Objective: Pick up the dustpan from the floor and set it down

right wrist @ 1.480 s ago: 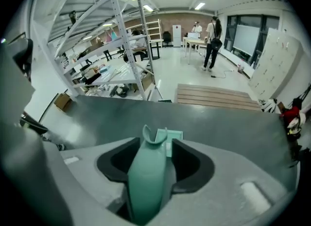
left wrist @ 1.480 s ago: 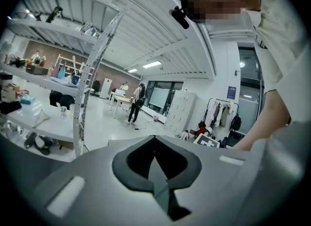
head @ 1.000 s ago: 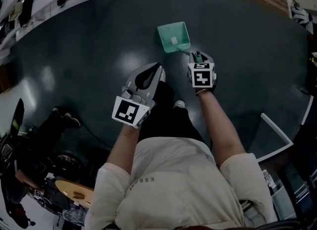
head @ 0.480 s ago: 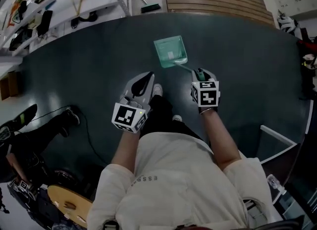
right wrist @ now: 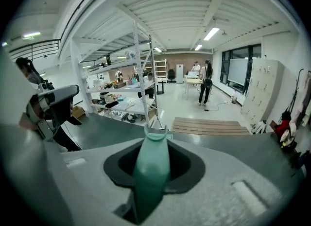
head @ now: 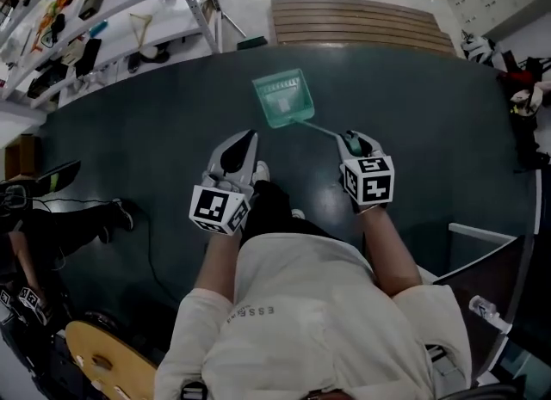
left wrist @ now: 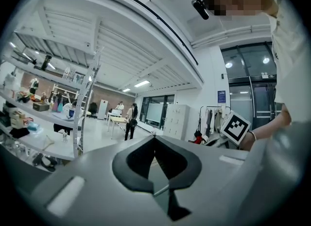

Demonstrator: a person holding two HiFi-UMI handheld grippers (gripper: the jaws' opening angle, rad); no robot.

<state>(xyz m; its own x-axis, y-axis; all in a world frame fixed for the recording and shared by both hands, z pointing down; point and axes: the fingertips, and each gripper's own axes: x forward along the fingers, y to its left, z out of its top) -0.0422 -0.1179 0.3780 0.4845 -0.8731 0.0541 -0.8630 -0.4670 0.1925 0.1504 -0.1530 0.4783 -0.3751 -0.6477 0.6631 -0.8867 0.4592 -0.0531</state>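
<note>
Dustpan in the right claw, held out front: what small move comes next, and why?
Probably lower the dustpan onto the dark floor ahead: the right claw is shut on its handle, and the pan looks lifted, not yet set down.

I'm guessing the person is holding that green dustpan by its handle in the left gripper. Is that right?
Not quite. The green dustpan is held by its handle in the right gripper, not the left. The right gripper view shows the handle clamped between its jaws. The left gripper is shut with nothing in it.
</note>
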